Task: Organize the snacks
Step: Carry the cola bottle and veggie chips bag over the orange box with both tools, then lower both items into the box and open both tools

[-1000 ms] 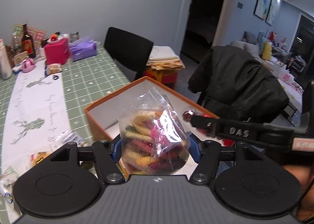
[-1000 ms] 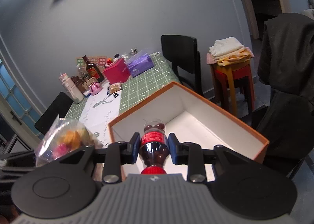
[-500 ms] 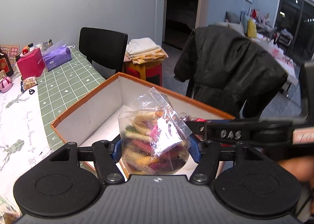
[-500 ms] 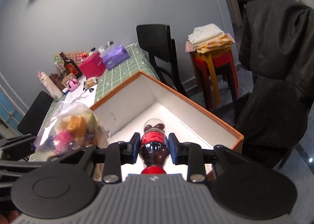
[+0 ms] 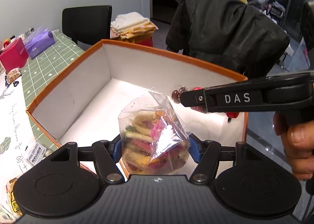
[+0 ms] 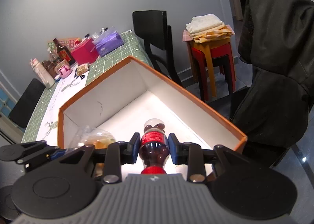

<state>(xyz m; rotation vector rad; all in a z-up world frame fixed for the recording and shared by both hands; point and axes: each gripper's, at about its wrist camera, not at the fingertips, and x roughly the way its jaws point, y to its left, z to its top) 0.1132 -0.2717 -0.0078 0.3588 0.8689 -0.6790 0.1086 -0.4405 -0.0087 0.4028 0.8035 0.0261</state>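
Over the orange box (image 5: 68, 78), right claw (image 5: 182, 98) reads "DAS"

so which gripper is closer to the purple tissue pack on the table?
Left. The left gripper holds the candy bag over the orange box's table-side half, nearer the purple tissue pack. The right gripper with its bottle is farther out, toward the jacket side.
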